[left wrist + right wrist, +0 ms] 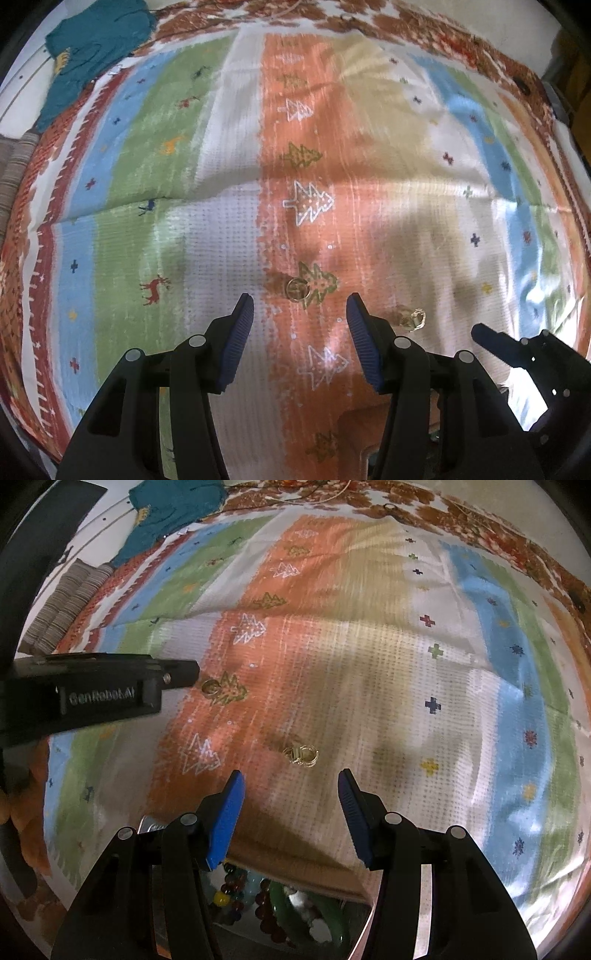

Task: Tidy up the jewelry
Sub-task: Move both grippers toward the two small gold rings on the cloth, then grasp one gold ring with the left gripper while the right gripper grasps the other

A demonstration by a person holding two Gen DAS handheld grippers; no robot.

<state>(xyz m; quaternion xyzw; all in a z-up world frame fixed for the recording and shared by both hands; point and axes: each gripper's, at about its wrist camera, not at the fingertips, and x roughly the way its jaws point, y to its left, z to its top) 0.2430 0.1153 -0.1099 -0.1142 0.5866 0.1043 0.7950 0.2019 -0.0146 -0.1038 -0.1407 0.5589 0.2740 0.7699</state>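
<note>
A small gold ring (297,289) lies on the orange stripe of the cloth, just beyond my left gripper (300,311), which stands open with nothing between its blue pads. The same ring (211,687) shows in the right wrist view beside the left gripper's black body (99,694). A second gold piece, an ornate ring (303,755), lies on the cloth just ahead of my right gripper (291,786), also open and empty. That ornate ring (413,318) appears in the left wrist view too, with the right gripper's finger (495,345) beside it.
The striped, patterned cloth (229,221) covers the whole surface and has a fold across it. A teal garment (92,55) lies at the far left corner. A box (280,912) holding beaded bracelets and a green bangle sits under the right gripper.
</note>
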